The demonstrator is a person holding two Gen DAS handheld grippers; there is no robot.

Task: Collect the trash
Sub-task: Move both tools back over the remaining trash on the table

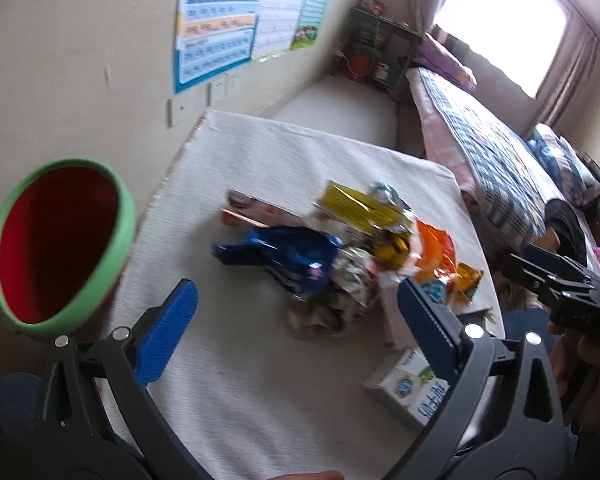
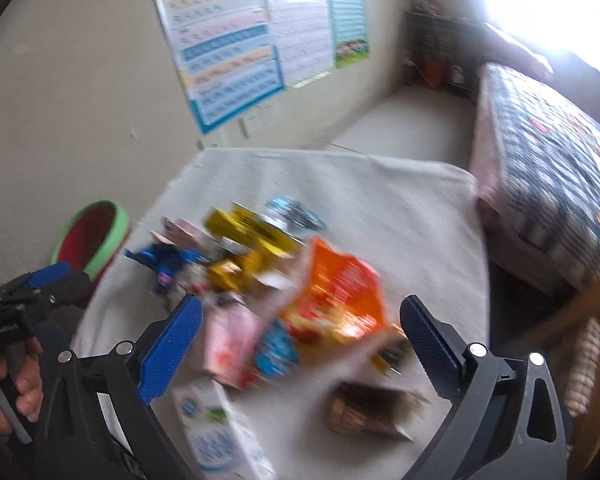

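Both claws, left (image 1: 296, 320) and right (image 2: 300, 344), hover released over wrappers (image 1: 332, 248) mid-table (image 1: 300, 148); bin (image 1: 60, 240) waits off its left edge.

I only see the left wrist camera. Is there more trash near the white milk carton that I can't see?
Observer: Yes. A brown crumpled wrapper lies on the white cloth, just right of the white milk carton.
Operator: Is the right gripper holding anything?
Observer: No. The right gripper is open and empty, and the orange snack bag shows between its fingers.
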